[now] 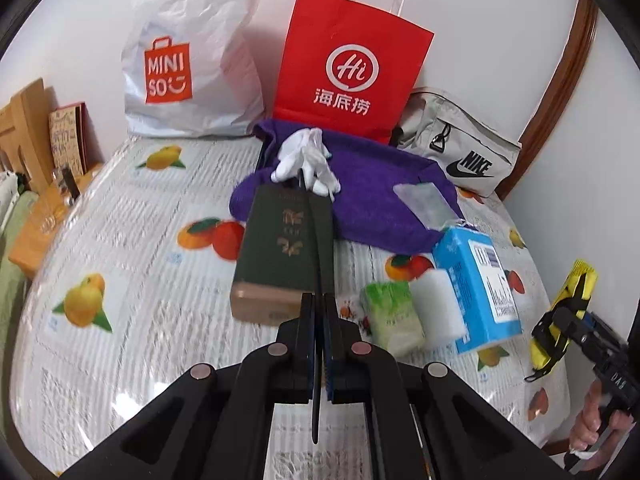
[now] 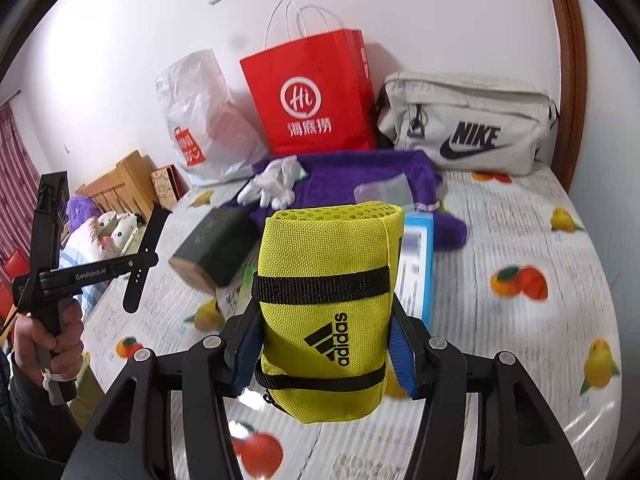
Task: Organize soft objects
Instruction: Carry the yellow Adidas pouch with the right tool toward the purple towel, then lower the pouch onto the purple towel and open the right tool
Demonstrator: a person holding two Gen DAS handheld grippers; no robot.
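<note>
My right gripper [image 2: 320, 344] is shut on a rolled yellow adidas pouch [image 2: 324, 304] and holds it above the table; the gripper also shows in the left wrist view [image 1: 560, 320] with the yellow pouch [image 1: 576, 280] in it. My left gripper [image 1: 319, 304] is shut on a thin black watch strap [image 1: 318, 240], seen in the right wrist view [image 2: 140, 264] at the left. A purple towel [image 1: 372, 200] lies at the back with white gloves [image 1: 304, 160] and a clear packet [image 1: 420, 200] on it.
A dark green box [image 1: 280, 248], a green-white soft pack [image 1: 392, 316], a white sponge [image 1: 436, 304] and a blue box [image 1: 480, 288] lie on the fruit-print tablecloth [image 1: 132, 240]. A Miniso bag [image 1: 188, 60], red paper bag [image 1: 348, 68] and Nike pouch [image 1: 460, 148] stand against the wall.
</note>
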